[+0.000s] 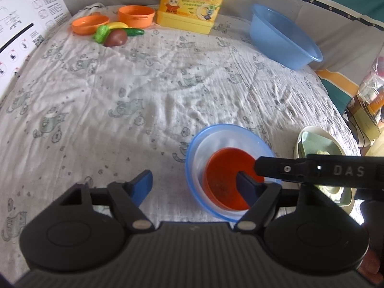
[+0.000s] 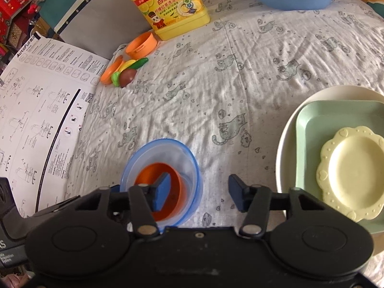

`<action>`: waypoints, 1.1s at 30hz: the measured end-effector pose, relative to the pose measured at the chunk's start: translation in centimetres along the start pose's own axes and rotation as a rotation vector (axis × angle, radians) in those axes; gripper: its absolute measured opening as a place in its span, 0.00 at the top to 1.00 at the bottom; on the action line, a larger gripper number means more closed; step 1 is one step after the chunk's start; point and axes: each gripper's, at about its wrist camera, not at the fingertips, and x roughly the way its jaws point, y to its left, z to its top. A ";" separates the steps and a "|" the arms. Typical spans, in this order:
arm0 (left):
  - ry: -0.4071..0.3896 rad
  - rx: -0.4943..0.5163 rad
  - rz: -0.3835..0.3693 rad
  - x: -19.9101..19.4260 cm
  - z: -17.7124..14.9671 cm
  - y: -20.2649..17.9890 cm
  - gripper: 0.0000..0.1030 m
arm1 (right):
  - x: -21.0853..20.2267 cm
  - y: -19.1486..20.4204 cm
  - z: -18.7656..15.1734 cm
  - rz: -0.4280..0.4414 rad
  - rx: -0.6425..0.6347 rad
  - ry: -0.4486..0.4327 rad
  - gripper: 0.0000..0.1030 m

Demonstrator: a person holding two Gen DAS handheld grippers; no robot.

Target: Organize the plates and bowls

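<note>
Orange bowl (image 1: 225, 182) is sitting nested inside the clear blue-rimmed bowl (image 1: 204, 144) on the cat-print sheet (image 1: 144, 91), left of the plate stack (image 2: 336, 148). Left tool (image 1: 195, 182) is standing apart, right finger dipping over the orange bowl, gripping nothing. Right tool (image 2: 200, 193) is likewise apart, left finger over the same bowl, nothing clamped. Yellow detergent jug (image 1: 189, 0) is standing well behind the bowls

Counts as showing: two nested bowls, a clear blue-rimmed bowl (image 2: 189, 163) holding an orange bowl (image 2: 168, 192). Three stacked plates: cream round plate (image 2: 297, 110), green square plate (image 2: 309, 144), pale yellow scalloped plate (image 2: 352, 168). One blue basin (image 1: 283, 38). One yellow detergent jug (image 2: 172, 4). Two orange toy pots (image 1: 135, 15) (image 1: 88, 24). One instruction sheet (image 2: 36, 100). Four toy fruit and veg pieces (image 1: 115, 33).
</note>
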 end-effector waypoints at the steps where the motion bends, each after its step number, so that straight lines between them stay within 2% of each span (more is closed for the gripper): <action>1: 0.003 0.003 -0.005 0.1 0.0 -0.1 0.29 | 0.2 0.1 0.0 0.001 -0.004 0.004 0.52; 4: 0.015 0.003 -0.015 0.5 0.0 -0.2 0.33 | 0.5 0.3 0.0 0.006 -0.009 0.014 0.60; 13: 0.034 -0.006 -0.029 0.8 0.0 -0.1 0.43 | 1.1 0.7 0.1 0.015 -0.027 0.028 0.69; 15: 0.042 -0.005 -0.031 0.8 0.0 -0.3 0.57 | 1.2 0.9 0.1 0.012 -0.036 0.031 0.73; 17: 0.051 -0.005 -0.025 0.9 0.0 -0.4 0.67 | 1.3 1.1 0.1 -0.001 -0.053 0.032 0.76; 20: 0.058 -0.017 -0.011 0.9 0.0 -0.4 0.68 | 1.3 1.3 0.0 -0.011 -0.064 0.028 0.79; 33: 0.061 -0.016 0.002 -0.2 0.5 -1.1 0.69 | -0.2 1.2 0.2 -0.007 -0.058 -0.002 0.79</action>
